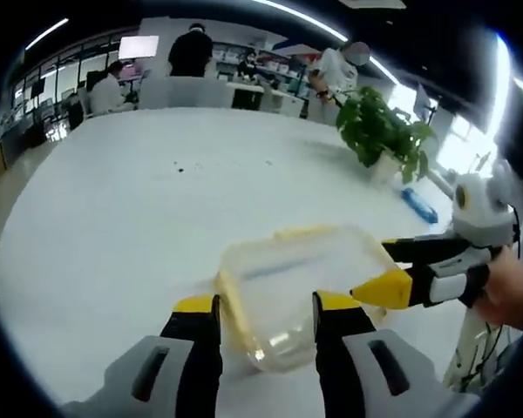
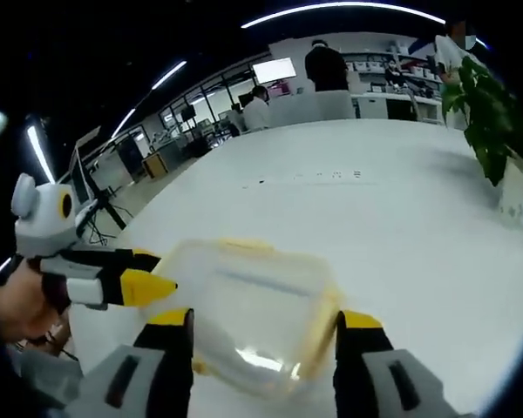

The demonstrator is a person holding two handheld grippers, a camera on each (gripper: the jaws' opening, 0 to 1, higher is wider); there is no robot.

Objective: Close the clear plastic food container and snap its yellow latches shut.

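Left gripper view: bare white table (image 1: 139, 226) is stretching across the centre and left of the frame, offering free passage. The container (image 1: 301, 292) is sitting at lower centre, between the parted jaws of the left gripper (image 1: 266, 318). The right gripper (image 1: 379, 270) is reaching in from the right edge, blocking that side. A plant (image 1: 383, 126) and a blue item (image 1: 418, 205) are standing at upper right. Right gripper view: open table (image 2: 375, 209) is lying beyond the container (image 2: 253, 309); the left gripper (image 2: 152, 272) is crowding its left side.
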